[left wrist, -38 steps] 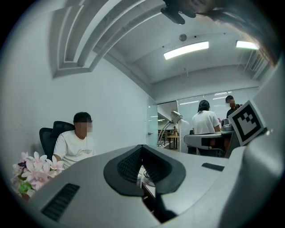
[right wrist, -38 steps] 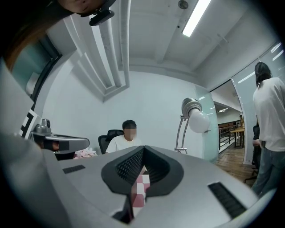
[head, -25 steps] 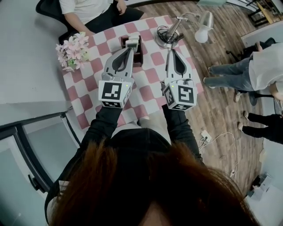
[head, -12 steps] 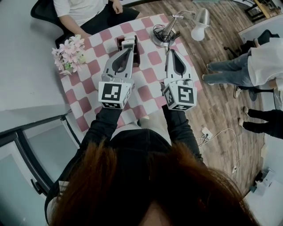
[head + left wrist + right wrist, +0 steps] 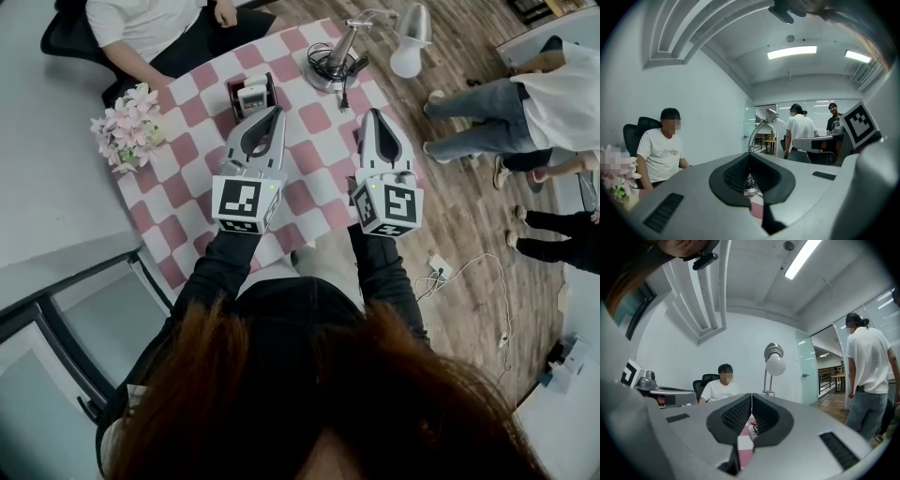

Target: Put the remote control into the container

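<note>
Looks like the job's basically done: the remote control sits inside the container, a dark box on the checkered table. The left gripper hovers just on the near side of the container, jaws pressed together on nothing. The right gripper is well off to the container's right, also closed and empty. Probably all that's left is checking the remote sits properly. The flowers stand left of the container, the lamp right of it, and a seated person is beyond it. Nothing's in the way.
</note>
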A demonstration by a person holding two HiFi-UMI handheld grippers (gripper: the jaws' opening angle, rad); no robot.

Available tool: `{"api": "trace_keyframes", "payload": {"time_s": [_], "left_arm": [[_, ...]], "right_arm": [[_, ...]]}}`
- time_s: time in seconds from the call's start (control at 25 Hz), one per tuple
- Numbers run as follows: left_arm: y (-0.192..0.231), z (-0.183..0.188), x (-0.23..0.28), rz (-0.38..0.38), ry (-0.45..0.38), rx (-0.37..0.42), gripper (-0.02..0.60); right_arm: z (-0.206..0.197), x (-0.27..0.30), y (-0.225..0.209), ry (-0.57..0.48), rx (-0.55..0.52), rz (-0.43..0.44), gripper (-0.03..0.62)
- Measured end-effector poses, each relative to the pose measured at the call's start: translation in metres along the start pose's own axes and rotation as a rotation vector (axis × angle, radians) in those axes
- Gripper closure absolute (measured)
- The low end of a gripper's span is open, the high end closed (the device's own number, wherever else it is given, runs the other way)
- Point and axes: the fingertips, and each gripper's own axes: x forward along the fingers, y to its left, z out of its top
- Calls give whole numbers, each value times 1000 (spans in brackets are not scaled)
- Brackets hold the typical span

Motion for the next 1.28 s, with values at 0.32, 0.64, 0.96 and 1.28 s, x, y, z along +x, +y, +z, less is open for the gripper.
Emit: {"api": "trace_keyframes", "payload": {"time_s": [0.32,0.64,0.96,1.28], "left_arm": [[-22,-17,24,-64,34,-24,583],[-39,-41,44,-108,75,-40,583],[-53,-61,64,-142,123,-44,583],[-53,-74,77,-133,147,-46,583]], "right_arm": [[-22,-10,-36,57,8,-78,574],[-55,-14,-68,133,24,-133,574],[-92,-12,-87,209,49,-154,572],[-140,0,-93,354,29,-96,571]]}}
